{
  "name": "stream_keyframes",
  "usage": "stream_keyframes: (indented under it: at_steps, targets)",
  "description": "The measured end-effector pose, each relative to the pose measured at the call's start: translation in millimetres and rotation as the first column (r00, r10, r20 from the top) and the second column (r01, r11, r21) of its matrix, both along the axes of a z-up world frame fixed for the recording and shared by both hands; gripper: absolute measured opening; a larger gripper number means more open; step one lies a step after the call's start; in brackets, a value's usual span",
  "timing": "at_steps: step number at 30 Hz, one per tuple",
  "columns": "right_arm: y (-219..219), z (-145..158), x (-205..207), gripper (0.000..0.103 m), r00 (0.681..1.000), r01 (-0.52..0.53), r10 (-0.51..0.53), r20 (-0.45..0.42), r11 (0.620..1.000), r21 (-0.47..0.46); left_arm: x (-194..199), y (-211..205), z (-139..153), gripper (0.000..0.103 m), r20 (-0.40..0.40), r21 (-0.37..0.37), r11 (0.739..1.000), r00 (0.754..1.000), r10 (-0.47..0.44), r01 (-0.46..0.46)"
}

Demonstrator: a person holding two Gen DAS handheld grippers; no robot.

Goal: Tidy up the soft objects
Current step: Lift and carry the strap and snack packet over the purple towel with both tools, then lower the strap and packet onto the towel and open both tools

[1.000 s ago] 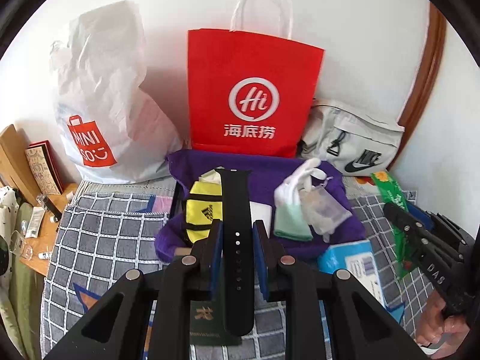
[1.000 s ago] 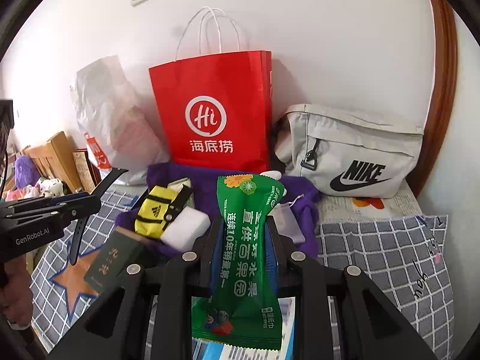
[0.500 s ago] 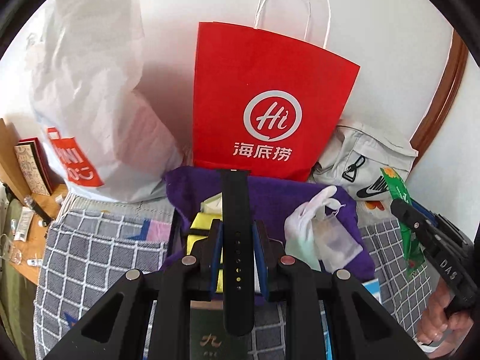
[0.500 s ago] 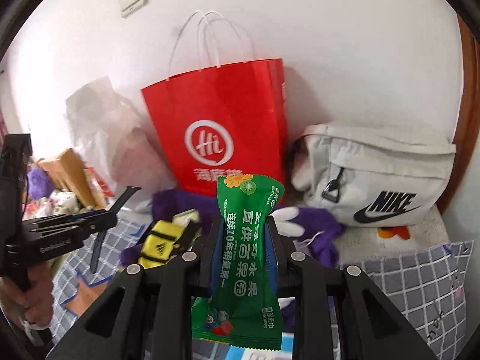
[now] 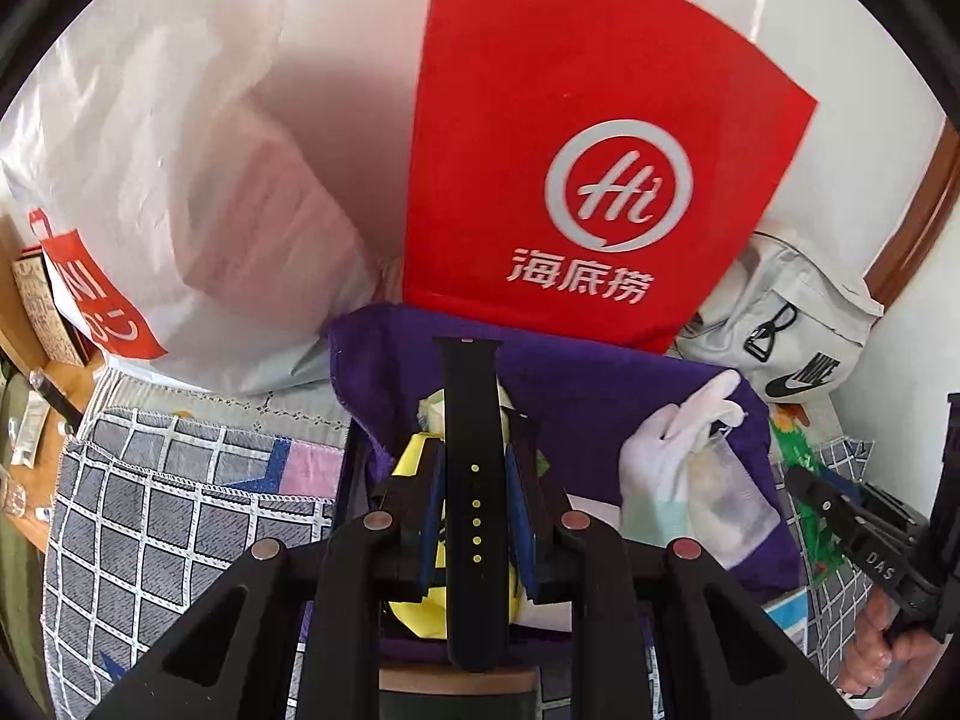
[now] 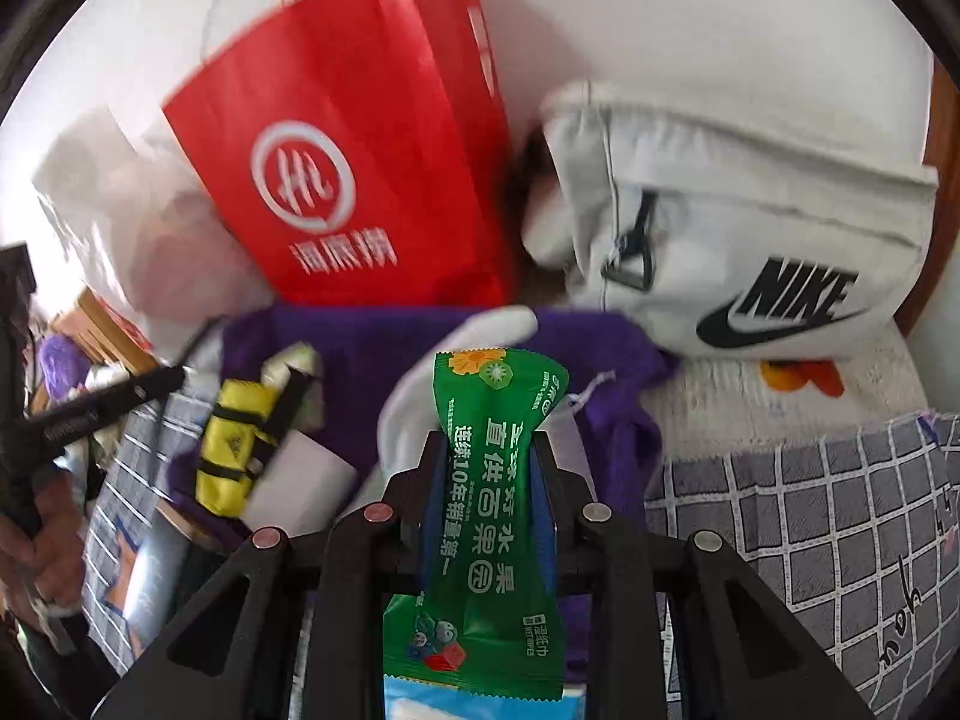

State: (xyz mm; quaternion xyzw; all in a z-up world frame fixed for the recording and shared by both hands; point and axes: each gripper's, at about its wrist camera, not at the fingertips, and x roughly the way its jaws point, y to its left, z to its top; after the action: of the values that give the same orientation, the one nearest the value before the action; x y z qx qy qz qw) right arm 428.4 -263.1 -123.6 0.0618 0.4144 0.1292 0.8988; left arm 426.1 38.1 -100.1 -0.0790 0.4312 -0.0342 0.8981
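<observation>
So the left tongs (image 5: 474,501) are clamped tight on a black watch strap (image 5: 471,480), which runs up between the blue pads and sticks out over a purple cloth (image 5: 600,372). The right tongs (image 6: 489,498) are pinching a green wet-wipes packet (image 6: 489,516) around its middle, packet standing upright over the same cloth.

The left view gives you the big white Miniso bag (image 5: 150,180) on the left and a wooden shelf edge (image 5: 24,324) beside it, which the right view mostly smears into blur. It also catches the other tongs and the hand (image 5: 882,654) holding them at the right edge.

The right view shows the whole white Nike bag (image 6: 750,228), just a corner in the other one, plus the yellow pouch (image 6: 237,444) lying clear on the cloth; from the left it's mostly hidden behind the strap. A red paper bag (image 5: 576,168) and a white glove (image 5: 666,450) show up in both. Everything sits on a grey checked bedspread (image 6: 810,516).
</observation>
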Motion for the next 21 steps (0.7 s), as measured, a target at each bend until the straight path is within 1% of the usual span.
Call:
stream_keyframes:
  at_steps: [2, 7, 12, 16, 18, 21]
  targets:
    - [1.1, -8.6, 4.7, 0.026, 1.000, -0.012, 0.012, -0.028, 1.000, 0.001, 2.8, 3.5, -5.5, 0.020, -0.016, 0.000, 1.000, 1.000, 0.007, -0.007]
    - [9.4, -18.0, 9.4, 0.026, 0.998, -0.042, 0.042, -0.043, 0.999, 0.007, 9.1, 6.9, -14.0, 0.020, -0.041, -0.003, 1.000, 0.999, 0.013, -0.013]
    - [9.3, -27.3, 16.3, 0.027, 0.998, -0.025, 0.024, -0.057, 0.999, -0.020, 14.0, 4.3, -21.5, 0.020, -0.064, -0.017, 1.000, 0.998, -0.002, 0.001]
    - [1.1, -34.8, 22.5, 0.027, 0.997, 0.013, -0.016, -0.077, 0.999, -0.030, 16.0, 1.4, -27.3, 0.020, -0.082, -0.028, 1.000, 0.997, -0.012, 0.010]
    - [-4.0, -37.2, 24.2, 0.027, 0.996, 0.032, -0.033, -0.084, 0.999, -0.011, 17.2, 0.4, -29.7, 0.020, -0.088, -0.028, 1.000, 0.996, -0.014, 0.011]
    - [-6.7, -41.2, 25.8, 0.028, 0.994, 0.022, -0.022, -0.104, 1.000, -0.001, 19.4, 0.1, -33.6, 0.020, -0.098, -0.019, 1.000, 0.995, -0.006, 0.004]
